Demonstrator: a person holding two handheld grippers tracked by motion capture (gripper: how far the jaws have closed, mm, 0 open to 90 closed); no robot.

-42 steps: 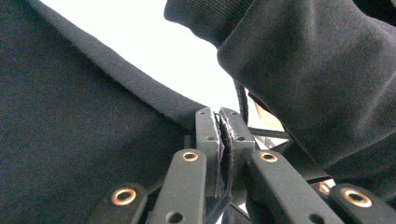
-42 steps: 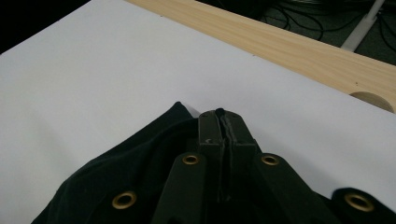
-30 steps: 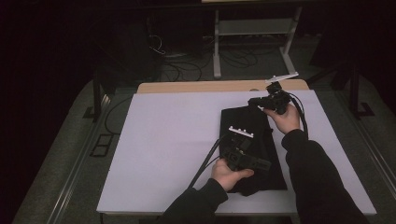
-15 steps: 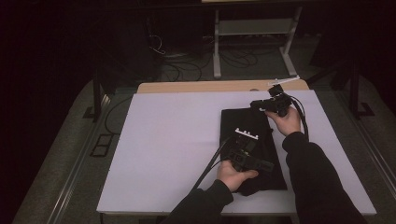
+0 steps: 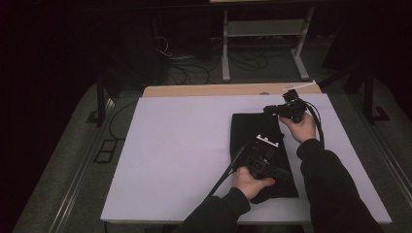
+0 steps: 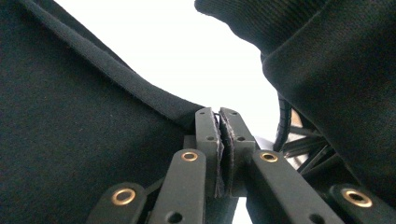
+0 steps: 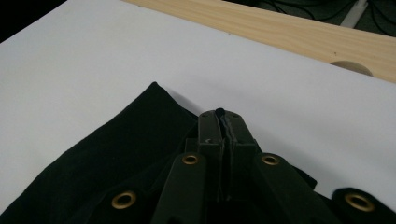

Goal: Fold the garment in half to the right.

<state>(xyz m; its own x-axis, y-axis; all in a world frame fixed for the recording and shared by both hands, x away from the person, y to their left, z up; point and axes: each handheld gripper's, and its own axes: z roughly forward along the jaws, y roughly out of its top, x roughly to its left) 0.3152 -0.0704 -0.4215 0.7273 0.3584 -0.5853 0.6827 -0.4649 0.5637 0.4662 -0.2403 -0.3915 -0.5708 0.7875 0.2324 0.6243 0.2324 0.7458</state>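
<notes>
Black cloth [image 5: 260, 155] lies flat on the right half of the white table [image 5: 175, 155], long axis running from the far side toward the near edge. Its far edge sits well short of the wood strip [image 5: 214, 90] along the table's far side; its near end stops short of the near edge. Left of the cloth the white surface is bare out to the left edge. Right of the cloth a narrower band of white is crossed by the right sleeve [image 5: 330, 189].

Left gripper [image 6: 222, 135]: jaws pressed together on the cloth's hemmed edge, near the cloth's near end. Left hand [image 5: 250, 182] holds it from below; a cable [image 5: 228, 170] trails toward the person.

Right gripper [image 7: 223, 122]: jaws closed together, black fabric pinched between the tips, at the cloth's far right corner. The far left corner [image 7: 153, 86] lies flat on the white surface beside it. Right hand [image 5: 301, 127] holds that gripper.

No containers on the table.
</notes>
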